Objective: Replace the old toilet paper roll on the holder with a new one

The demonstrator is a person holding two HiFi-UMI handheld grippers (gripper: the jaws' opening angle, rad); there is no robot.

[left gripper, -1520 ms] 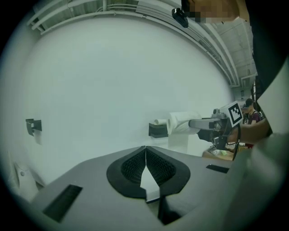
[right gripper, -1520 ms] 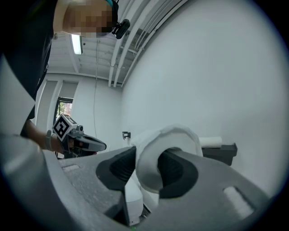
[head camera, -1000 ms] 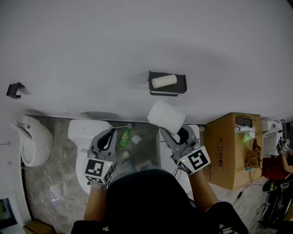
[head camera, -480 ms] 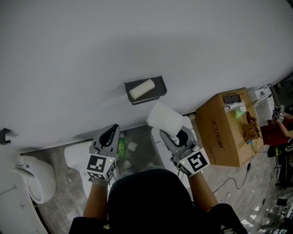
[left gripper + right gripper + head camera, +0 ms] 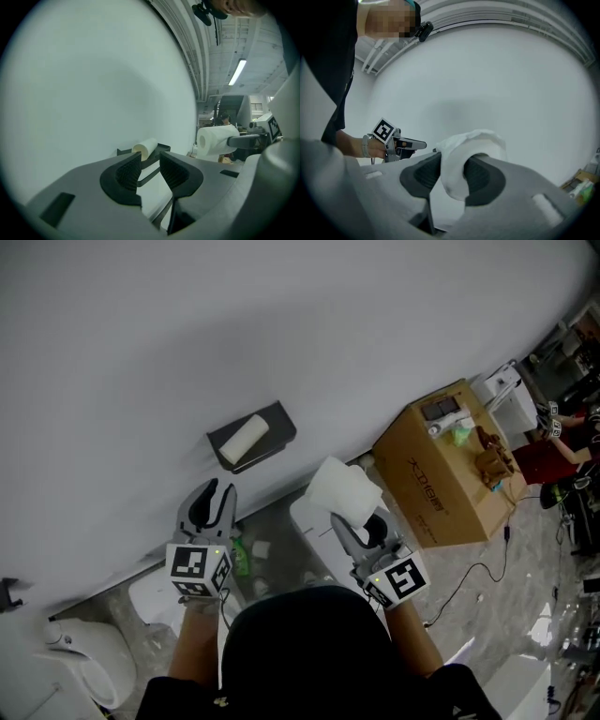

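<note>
1. Nothing has been replaced yet: the old roll (image 5: 243,439) is seen lying in the holder (image 5: 274,418) on the far wall.
2. The new roll (image 5: 344,489) is clamped by its wall in the right gripper (image 5: 361,521), right of the holder and nearer.
3. The jaws of the left gripper (image 5: 212,495) have just been opened, and nothing is held between them.
4. The old roll's long axis is laid level, left to right along the wall.

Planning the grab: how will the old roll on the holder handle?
The old roll looks thin, mostly core, so probably light and easily crushed. Lying on its side in the holder, it may roll if nudged.
</note>
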